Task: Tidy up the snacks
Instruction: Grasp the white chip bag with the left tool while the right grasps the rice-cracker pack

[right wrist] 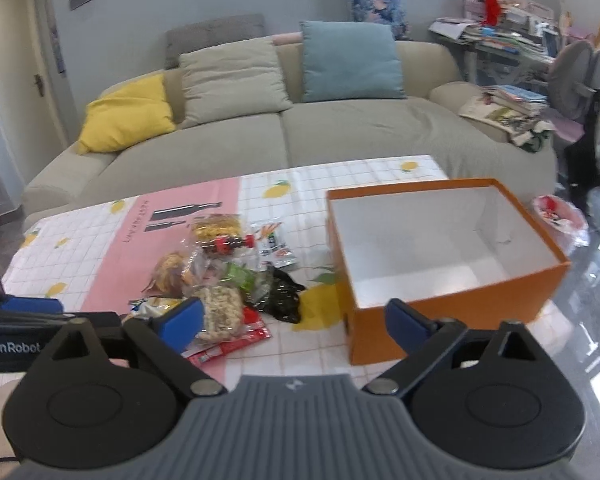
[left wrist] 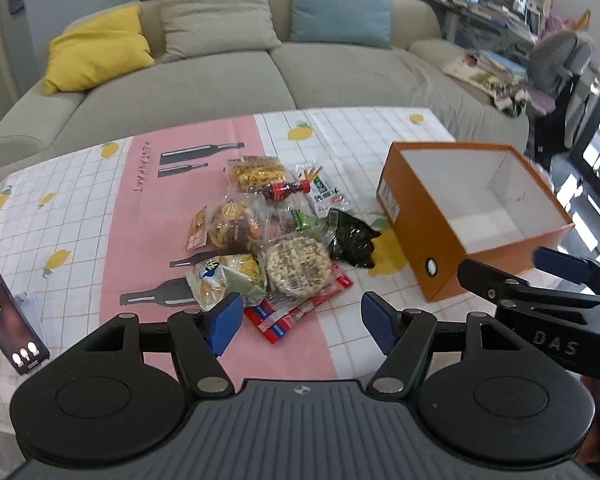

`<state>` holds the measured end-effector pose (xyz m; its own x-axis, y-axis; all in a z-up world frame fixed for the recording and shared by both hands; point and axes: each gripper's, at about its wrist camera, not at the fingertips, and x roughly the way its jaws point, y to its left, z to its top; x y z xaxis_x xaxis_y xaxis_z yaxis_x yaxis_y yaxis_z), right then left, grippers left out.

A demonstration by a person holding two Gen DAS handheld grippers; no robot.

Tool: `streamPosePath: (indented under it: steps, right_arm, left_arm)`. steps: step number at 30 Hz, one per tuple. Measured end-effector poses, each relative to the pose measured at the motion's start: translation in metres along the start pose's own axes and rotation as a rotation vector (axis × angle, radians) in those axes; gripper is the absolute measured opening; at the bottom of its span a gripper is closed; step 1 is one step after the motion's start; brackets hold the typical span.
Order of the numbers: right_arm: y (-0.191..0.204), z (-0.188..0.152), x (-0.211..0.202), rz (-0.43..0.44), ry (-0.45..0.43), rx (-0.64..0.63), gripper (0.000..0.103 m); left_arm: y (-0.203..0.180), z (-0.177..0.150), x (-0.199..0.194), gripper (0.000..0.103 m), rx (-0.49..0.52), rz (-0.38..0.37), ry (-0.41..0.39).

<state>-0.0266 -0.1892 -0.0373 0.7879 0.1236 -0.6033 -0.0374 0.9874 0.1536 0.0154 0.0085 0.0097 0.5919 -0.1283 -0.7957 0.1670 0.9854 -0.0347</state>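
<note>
Evidently nothing gripped yet: left gripper (left wrist: pixel 302 320) and right gripper (right wrist: pixel 294 320) both spread wide, empty. Snack pile (left wrist: pixel 276 236) mid-frame; orange box (left wrist: pixel 472 216) right, seemingly empty. Pinch one packet by its edge.

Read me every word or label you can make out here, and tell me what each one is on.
"DAS": right gripper body.
"GenRobot": left gripper body.
"RESTAURANT": pink tablecloth panel, sideways, slightly blurred.
Snack wrappers, orange box label, phone screen: too small or blurred.
</note>
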Motion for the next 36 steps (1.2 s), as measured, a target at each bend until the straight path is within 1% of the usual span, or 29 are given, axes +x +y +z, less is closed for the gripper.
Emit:
streamPosePath:
  steps: [1,2,3,5,7,10,11,12,15,19,20,23,26,29,34,36]
  right_arm:
    - [0.002,0.001,0.006,0.011,0.011,-0.013,0.083]
    - [0.004,0.001,0.011,0.017,0.02,-0.024,0.076]
    - [0.006,0.001,0.018,0.023,0.034,-0.036,0.071]
    - [0.011,0.0,0.034,0.047,0.065,-0.052,0.066]
    - [0.017,0.0,0.05,0.079,0.091,-0.063,0.066]
    - [0.027,0.002,0.075,0.135,0.127,-0.084,0.065]
    - [0.031,0.002,0.084,0.151,0.14,-0.094,0.069]
    - [0.034,0.003,0.093,0.167,0.15,-0.102,0.076]
    - [0.044,0.002,0.121,0.186,0.179,-0.124,0.083]
    - [0.052,-0.001,0.156,0.207,0.247,-0.128,0.084]
    - [0.054,-0.002,0.165,0.214,0.264,-0.126,0.087]
    - [0.062,-0.006,0.19,0.212,0.304,-0.142,0.088]
    - [0.068,-0.008,0.209,0.213,0.325,-0.166,0.092]
    - [0.072,-0.009,0.225,0.213,0.351,-0.177,0.093]
    - [0.077,-0.013,0.245,0.215,0.381,-0.197,0.093]
    - [0.078,-0.014,0.248,0.219,0.379,-0.201,0.093]
  left_arm:
    - [0.003,0.002,0.005,0.079,0.014,0.01,0.014]
    - [0.007,0.005,0.01,0.078,0.021,0.024,0.026]
    - [0.011,0.007,0.015,0.078,0.017,0.037,0.037]
    - [0.023,0.011,0.029,0.078,-0.019,0.056,0.068]
    - [0.034,0.015,0.046,0.078,-0.058,0.063,0.096]
    - [0.044,0.022,0.068,0.079,-0.064,0.084,0.137]
    - [0.046,0.025,0.076,0.081,-0.061,0.092,0.148]
    - [0.049,0.028,0.085,0.082,-0.062,0.102,0.162]
    - [0.056,0.035,0.108,0.083,-0.076,0.111,0.207]
    - [0.069,0.039,0.138,0.083,-0.134,0.139,0.255]
    - [0.073,0.04,0.144,0.083,-0.152,0.145,0.269]
    - [0.081,0.038,0.161,0.083,-0.201,0.158,0.308]
    - [0.086,0.034,0.175,0.083,-0.235,0.167,0.344]
    - [0.089,0.032,0.186,0.088,-0.252,0.156,0.357]
    - [0.089,0.031,0.203,0.088,-0.275,0.162,0.387]
    - [0.089,0.03,0.208,0.088,-0.286,0.159,0.395]
